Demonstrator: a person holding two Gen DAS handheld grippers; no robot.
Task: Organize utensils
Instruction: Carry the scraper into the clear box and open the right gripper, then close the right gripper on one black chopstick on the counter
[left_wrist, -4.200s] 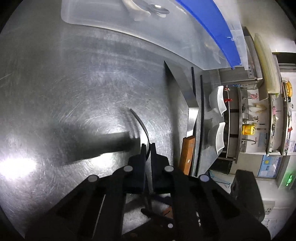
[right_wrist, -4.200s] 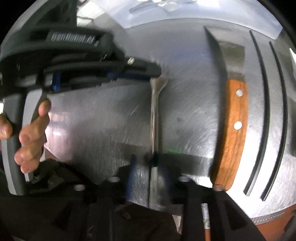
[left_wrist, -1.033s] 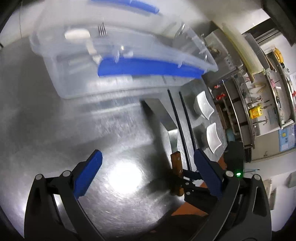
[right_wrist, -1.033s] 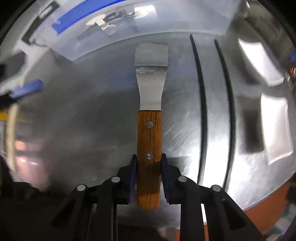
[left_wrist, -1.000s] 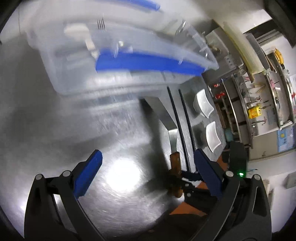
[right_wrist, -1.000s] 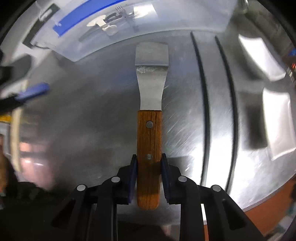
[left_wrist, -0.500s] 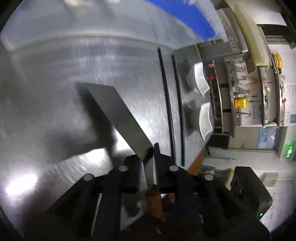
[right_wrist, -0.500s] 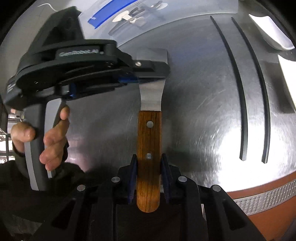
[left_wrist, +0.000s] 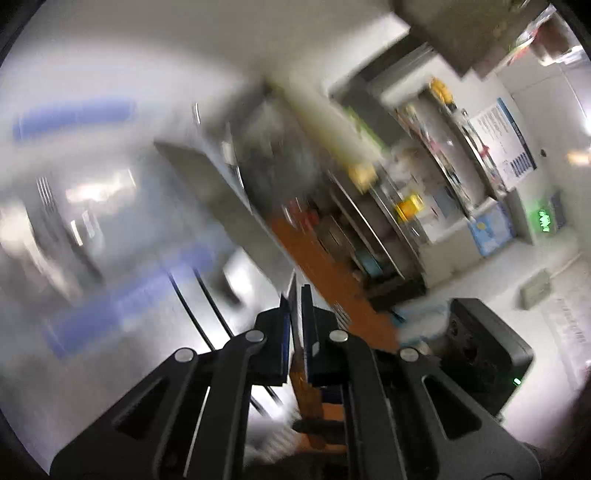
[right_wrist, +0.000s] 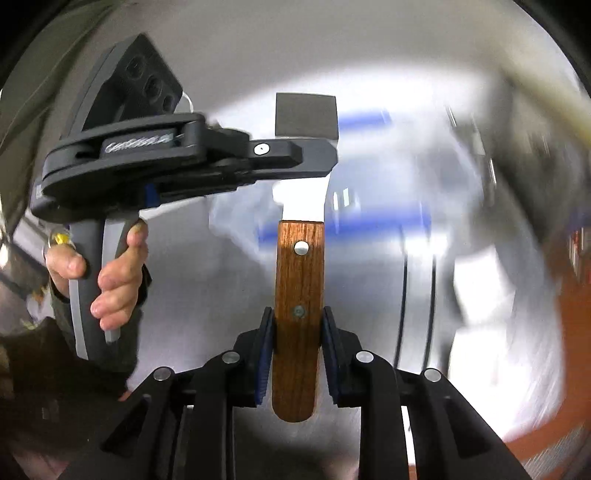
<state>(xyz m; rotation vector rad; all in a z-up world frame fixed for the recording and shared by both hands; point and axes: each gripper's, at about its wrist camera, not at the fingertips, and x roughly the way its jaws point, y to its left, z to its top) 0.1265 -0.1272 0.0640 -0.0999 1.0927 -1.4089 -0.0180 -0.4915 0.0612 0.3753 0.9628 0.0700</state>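
Observation:
A wooden-handled metal spatula (right_wrist: 298, 280) is lifted off the steel table. My right gripper (right_wrist: 297, 317) is shut on its wooden handle. My left gripper (left_wrist: 294, 291) is shut on the spatula's metal blade; from the right wrist view its fingers (right_wrist: 291, 158) cross the blade below the square tip (right_wrist: 306, 114). In the left wrist view the blade (left_wrist: 207, 177) runs up and left, blurred. The clear bin with blue trim (right_wrist: 347, 221) lies behind, blurred.
Two black chopsticks (right_wrist: 417, 295) lie on the steel table (right_wrist: 221, 302) right of the spatula. The table's orange edge (right_wrist: 569, 332) is at the right. Kitchen shelves (left_wrist: 424, 192) stand beyond the table. Both views are motion-blurred.
Both grippers have raised the spatula off the table and tilted it up; the background has swung and blurred. Both stayed shut on the spatula.

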